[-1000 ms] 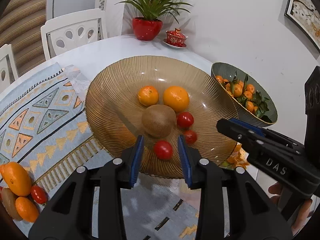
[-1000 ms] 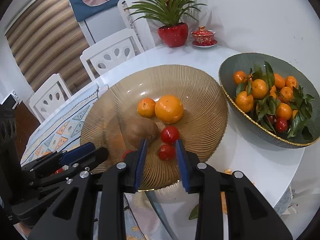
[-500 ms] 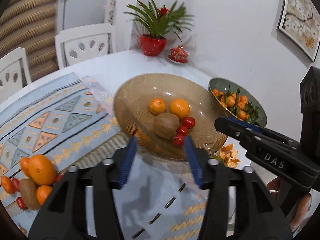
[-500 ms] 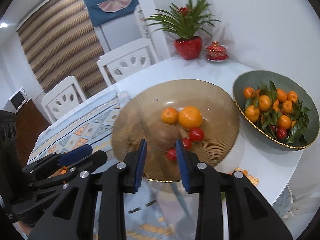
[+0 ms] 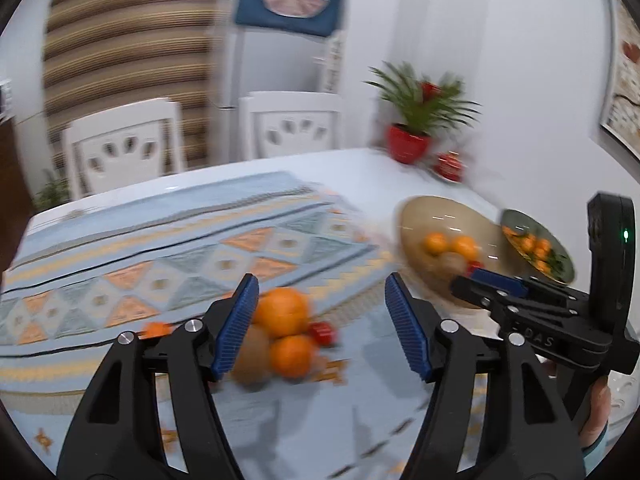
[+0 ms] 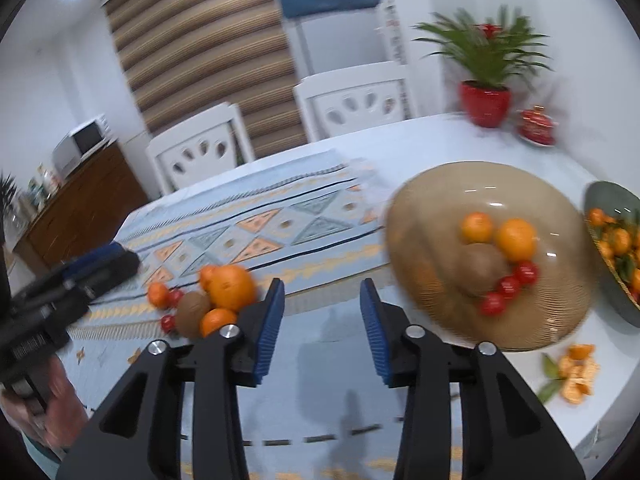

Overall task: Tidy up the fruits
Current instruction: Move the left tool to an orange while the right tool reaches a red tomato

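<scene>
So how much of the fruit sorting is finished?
Partly. The ribbed amber glass bowl holds two oranges, a kiwi and three tomatoes. Nothing is in hand: the left gripper and right gripper are open. A pile of fruit waits on the patterned blue cloth.

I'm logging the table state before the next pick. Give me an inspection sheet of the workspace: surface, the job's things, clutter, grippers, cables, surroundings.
Surface: white table partly covered by a patterned blue cloth.
Job's things: loose fruit pile of oranges, a kiwi and small tomatoes on the cloth; amber bowl holding two oranges, a kiwi and three tomatoes.
Clutter: orange peel on the table by the amber bowl; green bowl full of mandarins with leaves.
Grippers: left gripper jaws open, empty, aimed at the pile; right gripper jaws open, empty.
Cables: nothing seen.
Surroundings: two white chairs, potted plant, red lidded cup, striped blind, wooden cabinet with microwave.
</scene>
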{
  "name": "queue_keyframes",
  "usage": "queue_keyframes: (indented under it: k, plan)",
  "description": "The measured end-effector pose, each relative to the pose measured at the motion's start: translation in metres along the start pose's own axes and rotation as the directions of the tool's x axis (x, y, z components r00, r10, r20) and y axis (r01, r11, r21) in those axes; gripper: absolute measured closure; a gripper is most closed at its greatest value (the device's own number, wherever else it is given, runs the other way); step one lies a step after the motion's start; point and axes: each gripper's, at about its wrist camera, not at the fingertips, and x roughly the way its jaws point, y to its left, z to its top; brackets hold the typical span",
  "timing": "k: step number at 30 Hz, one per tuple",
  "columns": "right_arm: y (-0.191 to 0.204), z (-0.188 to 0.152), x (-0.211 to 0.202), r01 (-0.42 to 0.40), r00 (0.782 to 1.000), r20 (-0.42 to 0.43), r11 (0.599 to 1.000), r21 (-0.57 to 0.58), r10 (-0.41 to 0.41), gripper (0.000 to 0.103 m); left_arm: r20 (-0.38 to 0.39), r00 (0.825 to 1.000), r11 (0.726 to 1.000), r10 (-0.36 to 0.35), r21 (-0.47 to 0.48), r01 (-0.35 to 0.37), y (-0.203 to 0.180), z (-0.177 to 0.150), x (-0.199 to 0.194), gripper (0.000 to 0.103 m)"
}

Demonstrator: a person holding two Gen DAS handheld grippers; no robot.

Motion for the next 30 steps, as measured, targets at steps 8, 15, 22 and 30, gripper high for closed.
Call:
queue_keyframes:
  k: [8, 15, 22, 30]
  plan:
    - [0.038, -0.017, 0.068, -0.066, 0.991, -0.122, 0.996, -0.062, 0.058, 0.06, -0.067, 0.98, 0.966, 0.189, -0.169, -0.197, 0.111, -0.019, 0.008, 0.036]
    - [0.037, -0.026, 0.118, -0.106, 0.974, -0.203, 0.994, -0.012, 0.101, 0.061, -0.117, 0.987, 0.948, 0.113, -0.284, -0.142, 0.156, -0.038, 0.056, 0.036]
    - [0.031, -0.029, 0.145, -0.156, 0.953, -0.255, 0.987, 0.043, 0.162, 0.064, -0.129, 0.986, 0.928, 0.103, -0.344, -0.142, 0.168, -0.056, 0.083, 0.037]
    - [0.039, -0.035, 0.144, -0.129, 0.964, -0.237, 0.992, -0.01, 0.123, 0.065, -0.181, 0.981, 0.945, 0.072, -0.304, -0.125, 0.155, -0.068, 0.096, 0.041]
